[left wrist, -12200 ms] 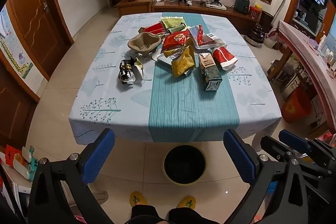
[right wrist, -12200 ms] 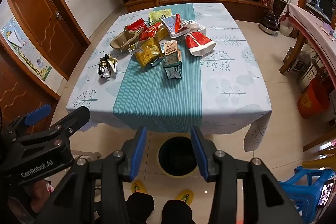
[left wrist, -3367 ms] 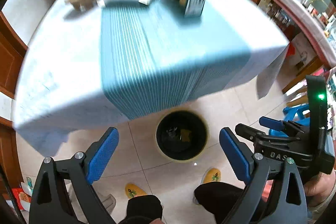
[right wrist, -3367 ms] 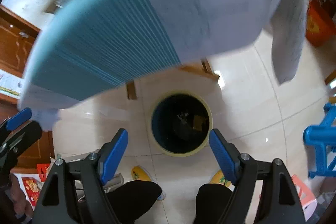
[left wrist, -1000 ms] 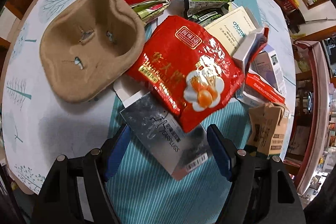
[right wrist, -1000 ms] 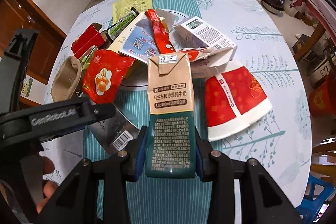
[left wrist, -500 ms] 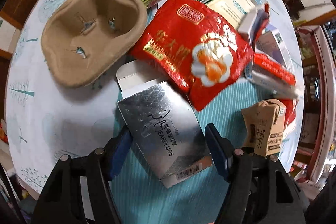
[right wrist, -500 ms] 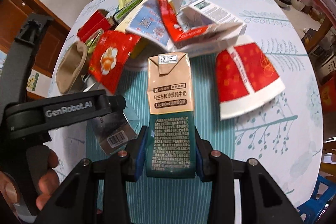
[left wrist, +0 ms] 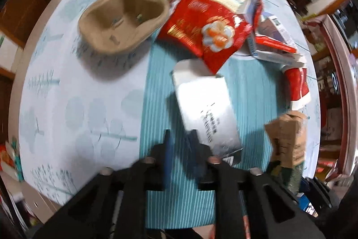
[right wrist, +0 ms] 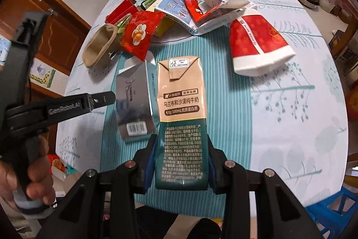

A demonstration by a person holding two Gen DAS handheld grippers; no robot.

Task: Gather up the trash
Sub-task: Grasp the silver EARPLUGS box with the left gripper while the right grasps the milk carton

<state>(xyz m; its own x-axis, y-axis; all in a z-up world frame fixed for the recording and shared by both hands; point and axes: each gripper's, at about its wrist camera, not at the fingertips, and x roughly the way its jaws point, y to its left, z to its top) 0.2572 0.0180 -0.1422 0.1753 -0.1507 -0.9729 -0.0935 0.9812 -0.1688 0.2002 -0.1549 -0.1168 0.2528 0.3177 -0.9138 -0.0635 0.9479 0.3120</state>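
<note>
Since a second ago our left gripper (left wrist: 181,145) is closing, seemingly on the silver box's (left wrist: 207,109) corner. Right gripper (right wrist: 180,162) clamps the milk carton (right wrist: 181,113) over the worktop (right wrist: 290,104); next, both to the bin.

The whole left wrist view is motion-blurred: print on the silver box (left wrist: 205,109) is unreadable, and whether the left gripper's (left wrist: 182,149) closing jaws touch it cannot be told. The milk carton's (right wrist: 181,127) near sides hide behind the right gripper's pads (right wrist: 149,162). The blue stool (right wrist: 329,220) is cut off at the edge.
</note>
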